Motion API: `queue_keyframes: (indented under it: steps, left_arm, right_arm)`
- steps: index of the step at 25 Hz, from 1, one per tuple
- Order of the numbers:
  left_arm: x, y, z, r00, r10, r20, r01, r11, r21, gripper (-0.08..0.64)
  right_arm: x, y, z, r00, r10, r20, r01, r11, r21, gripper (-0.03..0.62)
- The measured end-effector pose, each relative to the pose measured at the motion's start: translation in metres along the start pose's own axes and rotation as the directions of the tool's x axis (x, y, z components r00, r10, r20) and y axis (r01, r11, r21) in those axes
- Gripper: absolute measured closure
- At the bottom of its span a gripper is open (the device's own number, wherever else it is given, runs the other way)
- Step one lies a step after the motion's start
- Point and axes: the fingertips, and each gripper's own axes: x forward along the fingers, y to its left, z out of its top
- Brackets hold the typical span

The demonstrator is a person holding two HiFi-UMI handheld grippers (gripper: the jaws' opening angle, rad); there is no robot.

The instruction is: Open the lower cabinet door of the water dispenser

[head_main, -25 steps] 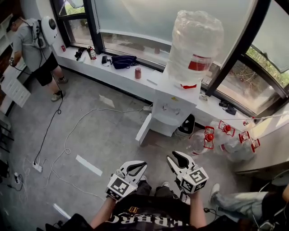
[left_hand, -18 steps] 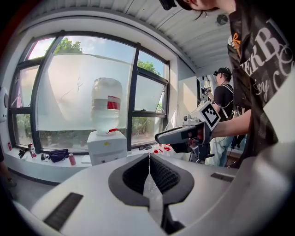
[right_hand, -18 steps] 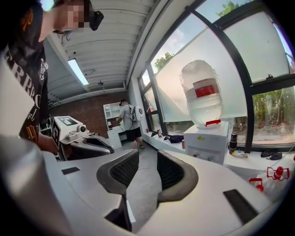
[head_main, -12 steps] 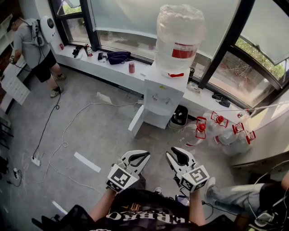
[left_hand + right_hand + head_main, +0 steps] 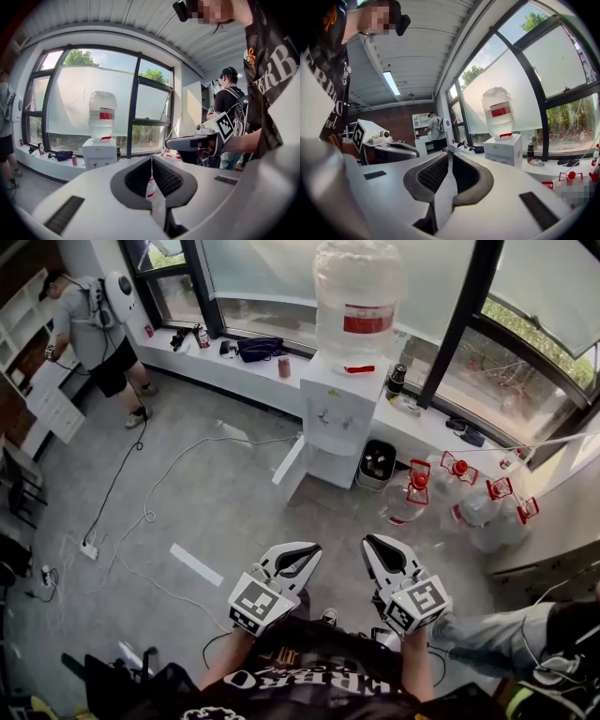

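Holding near the body, well apart from the water dispenser (image 5: 336, 418), left tool (image 5: 312, 550) clenched empty, right tool (image 5: 371, 543) closing on nothing, probably because the lower cabinet door (image 5: 290, 472) already stands open.

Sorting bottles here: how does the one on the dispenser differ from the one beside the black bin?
The top bottle sits neck down on the dispenser; the floor bottle rests beside the bin. The top bottle has a red band round its body; the floor bottle shows red only at its handle. Both are clear plastic.
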Motion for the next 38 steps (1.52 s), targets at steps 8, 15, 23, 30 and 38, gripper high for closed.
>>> queue_keyframes:
  steps: [8, 15, 23, 30, 38]
  left_arm:
    - [-0.021, -0.057, 0.001, 1.0, 0.028, 0.004, -0.028, 0.999, 0.037, 0.546]
    - [-0.03, -0.077, -0.002, 0.999, 0.047, 0.012, -0.048, 0.998, 0.044, 0.546]
    - [-0.033, -0.093, -0.002, 0.999, 0.041, 0.019, -0.042, 0.997, 0.059, 0.546]
    - [-0.034, -0.093, 0.0, 0.999, 0.041, 0.021, -0.042, 0.997, 0.062, 0.546]
    - [-0.029, -0.097, -0.004, 1.0, 0.028, 0.004, -0.028, 0.996, 0.079, 0.546]
  right_arm:
    - [-0.038, 0.034, -0.007, 0.998, 0.059, 0.007, -0.059, 0.998, -0.018, 0.577]
    - [-0.052, 0.053, -0.009, 0.996, 0.083, -0.022, -0.084, 0.992, -0.092, 0.578]
    - [-0.063, 0.062, -0.017, 0.993, 0.111, -0.038, -0.115, 0.984, -0.136, 0.578]
    - [-0.064, 0.06, -0.017, 0.994, 0.1, -0.05, -0.106, 0.985, -0.135, 0.578]
    - [-0.066, 0.054, -0.021, 0.994, 0.087, -0.061, -0.095, 0.985, -0.143, 0.578]
